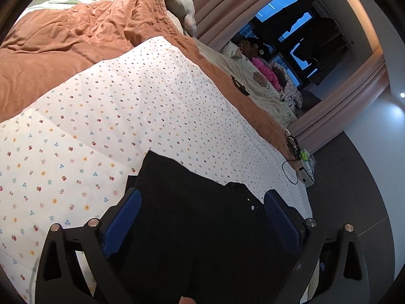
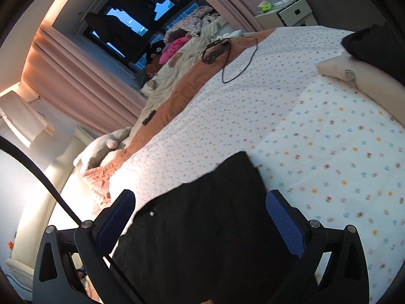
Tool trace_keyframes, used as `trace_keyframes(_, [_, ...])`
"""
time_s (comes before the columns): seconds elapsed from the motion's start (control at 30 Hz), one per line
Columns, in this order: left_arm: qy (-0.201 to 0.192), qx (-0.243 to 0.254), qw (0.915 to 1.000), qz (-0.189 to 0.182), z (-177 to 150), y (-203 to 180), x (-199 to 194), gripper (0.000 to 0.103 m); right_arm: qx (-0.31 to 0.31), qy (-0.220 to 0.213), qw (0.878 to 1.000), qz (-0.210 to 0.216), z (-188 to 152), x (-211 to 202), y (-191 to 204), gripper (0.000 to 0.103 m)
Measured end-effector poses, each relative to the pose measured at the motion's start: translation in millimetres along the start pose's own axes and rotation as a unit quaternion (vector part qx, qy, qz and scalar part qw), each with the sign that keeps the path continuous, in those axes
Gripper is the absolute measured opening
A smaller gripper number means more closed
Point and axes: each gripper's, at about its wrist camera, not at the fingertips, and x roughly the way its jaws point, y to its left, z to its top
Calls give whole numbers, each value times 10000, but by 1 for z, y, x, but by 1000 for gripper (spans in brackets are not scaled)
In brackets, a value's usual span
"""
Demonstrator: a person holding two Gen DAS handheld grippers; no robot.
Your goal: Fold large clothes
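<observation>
Cable and orange quilt lie beyond black garment

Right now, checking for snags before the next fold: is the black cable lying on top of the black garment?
No: in the right wrist view the black cable lies far up the floral sheet, apart from the black garment.

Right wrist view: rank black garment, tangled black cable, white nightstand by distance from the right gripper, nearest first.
From the right gripper, jaws open:
1. black garment, lying between the fingers on the floral sheet.
2. tangled black cable, farther up the bed on the orange blanket's edge.
3. white nightstand, beyond the bed, top right.
</observation>
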Motion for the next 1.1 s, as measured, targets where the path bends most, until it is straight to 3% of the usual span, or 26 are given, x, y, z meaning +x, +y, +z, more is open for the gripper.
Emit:
trace_keyframes(0.33, [425,201,9977,493,-36,34,-17,98,-426,378,9963,-643,-24,-39,-14,99])
trace_keyframes(0.5, [642,314,9943,792,-57,51,-25,78,-603,654,9908,-1019,-43,-52,-19,77])
trace_keyframes(0.83, [1123,404,9889,890,-90,79,-17,73,-579,1061,9835,-1344,-79,-66,-32,75])
trace_keyframes(0.87, [1168,390,9887,858,-91,80,-14,73,-566,1084,9835,-1334,-80,-65,-32,69])
trace_keyframes(1.03, [1299,303,9885,707,-92,84,3,47,-527,1215,9843,-1165,-78,-47,-34,46])
trace_keyframes(1.1, [1256,369,9891,670,-90,81,8,26,-576,1233,9843,-1124,-76,-38,-33,22])
